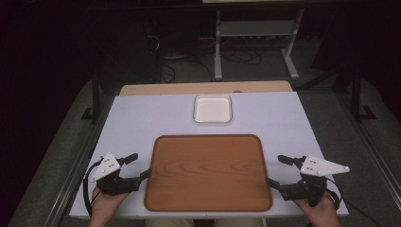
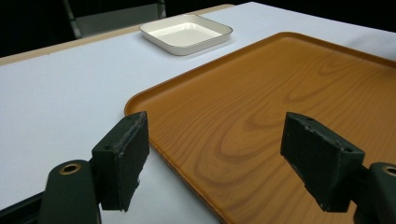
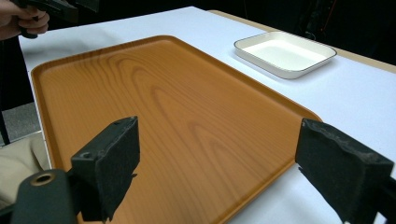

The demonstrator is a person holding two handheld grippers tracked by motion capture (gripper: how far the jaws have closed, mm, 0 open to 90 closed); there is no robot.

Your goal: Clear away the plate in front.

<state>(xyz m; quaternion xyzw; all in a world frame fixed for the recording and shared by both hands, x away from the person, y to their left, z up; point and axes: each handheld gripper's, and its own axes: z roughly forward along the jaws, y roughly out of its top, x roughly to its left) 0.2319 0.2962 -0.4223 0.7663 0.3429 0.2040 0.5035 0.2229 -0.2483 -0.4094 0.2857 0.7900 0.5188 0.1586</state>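
Tray of wood-grain finish, rectangular with rounded corners and a low raised rim, lies flat on a white table at the near edge, directly in front of a seated person. A small white square dish sits just beyond the tray's far edge, apart from it. The left gripper rests beside the tray's left edge and the right gripper beside its right edge; each has its jaws spread wide and holds nothing. In the left gripper view, one jaw hangs over the bare table and the other over the tray, straddling the rim.

The tray looks stiff, thin and fairly light, with a smooth, probably slippery surface. Its flat middle offers no grip. The likely hold is the raised rim, pinched at the middle of each short side by both grippers together so that it lifts level.
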